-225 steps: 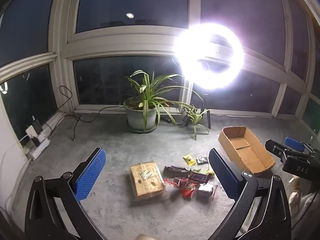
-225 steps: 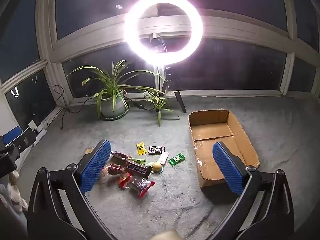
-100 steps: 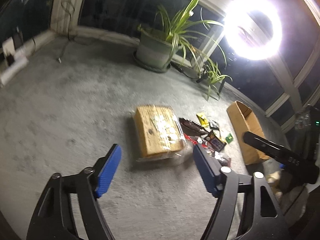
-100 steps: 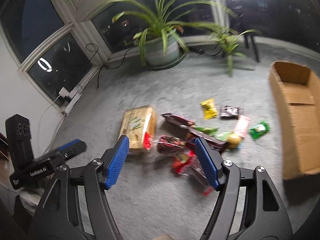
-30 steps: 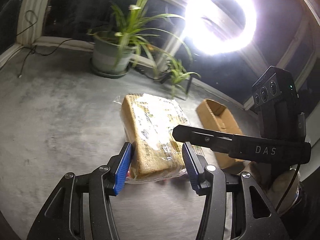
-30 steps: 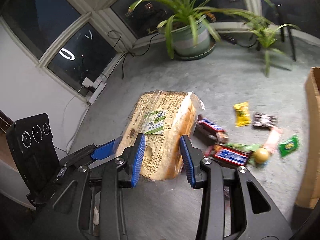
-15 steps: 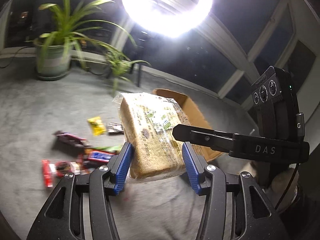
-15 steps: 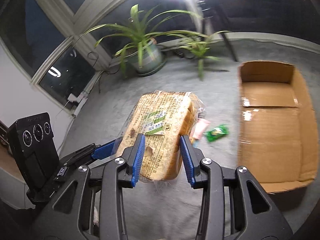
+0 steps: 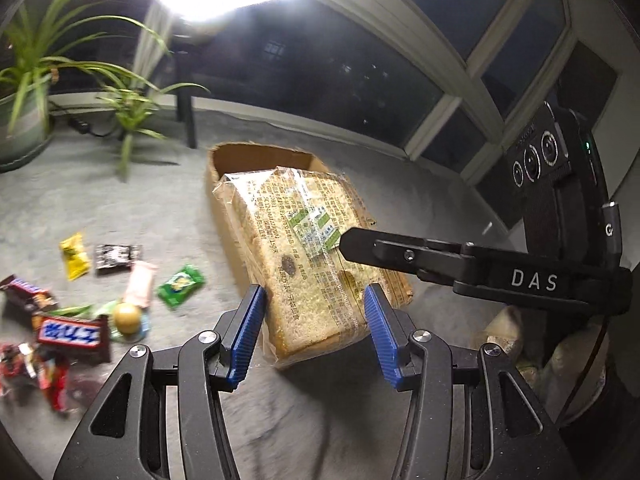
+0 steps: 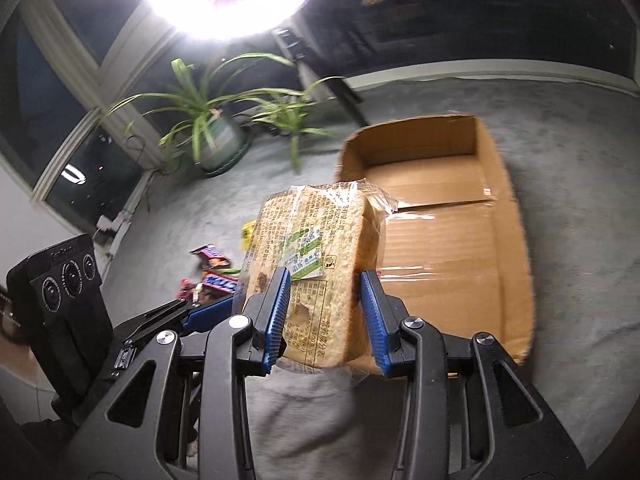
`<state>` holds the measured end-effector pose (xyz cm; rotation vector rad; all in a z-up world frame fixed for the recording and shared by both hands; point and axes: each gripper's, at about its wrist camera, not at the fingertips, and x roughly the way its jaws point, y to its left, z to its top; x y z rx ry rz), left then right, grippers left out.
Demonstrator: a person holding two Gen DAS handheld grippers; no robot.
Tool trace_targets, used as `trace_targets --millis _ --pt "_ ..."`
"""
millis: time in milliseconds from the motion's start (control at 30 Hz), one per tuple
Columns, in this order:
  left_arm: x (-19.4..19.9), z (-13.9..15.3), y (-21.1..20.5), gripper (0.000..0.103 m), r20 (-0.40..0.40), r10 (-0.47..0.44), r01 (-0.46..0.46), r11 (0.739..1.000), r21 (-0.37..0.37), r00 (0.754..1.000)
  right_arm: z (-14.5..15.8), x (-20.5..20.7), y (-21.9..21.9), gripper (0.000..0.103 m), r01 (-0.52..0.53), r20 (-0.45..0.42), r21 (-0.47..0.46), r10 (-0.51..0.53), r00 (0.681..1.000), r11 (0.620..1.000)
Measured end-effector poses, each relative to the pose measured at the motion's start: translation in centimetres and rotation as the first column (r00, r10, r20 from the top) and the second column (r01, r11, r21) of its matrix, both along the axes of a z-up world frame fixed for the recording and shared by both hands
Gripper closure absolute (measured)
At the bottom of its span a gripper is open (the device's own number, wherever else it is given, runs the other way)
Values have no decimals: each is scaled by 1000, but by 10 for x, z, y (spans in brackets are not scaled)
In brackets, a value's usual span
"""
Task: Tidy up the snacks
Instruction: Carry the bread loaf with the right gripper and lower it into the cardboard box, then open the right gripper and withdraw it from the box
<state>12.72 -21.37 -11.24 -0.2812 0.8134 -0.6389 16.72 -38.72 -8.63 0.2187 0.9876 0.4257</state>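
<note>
Item: clear-wrapped rectangular bread loaf (image 9: 312, 256), clamped by my left gripper (image 9: 314, 336) and right gripper (image 10: 326, 316), held above the grey floor, long axis pointing away from me. Beyond: open brown cardboard box (image 10: 452, 240), interior bare where I can see it.

A home sunroom: dark windows (image 9: 348, 68), carpet (image 10: 580, 128), potted plant (image 10: 208, 120).

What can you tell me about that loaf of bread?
The loaf is sliced pale bread in a clear printed bag with a green-and-white label. It is lifted off the floor, tilted, with the box behind it. Both tongs grip it: the left tongs and the right tongs press blue pads on its sides. The loose bag end sticks up.
</note>
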Motion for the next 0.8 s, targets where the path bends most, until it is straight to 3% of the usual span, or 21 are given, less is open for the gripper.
trace_targets --millis 400,800 --pt "11 -5 -42 55 26 -49 46 994 100 998 -14 11 -28 64 82 0 -59 -82 997 995" --pt "0 8 -16 55 57 -35 29 994 102 998 -7 0 -16 64 88 28 -68 -86 996 994"
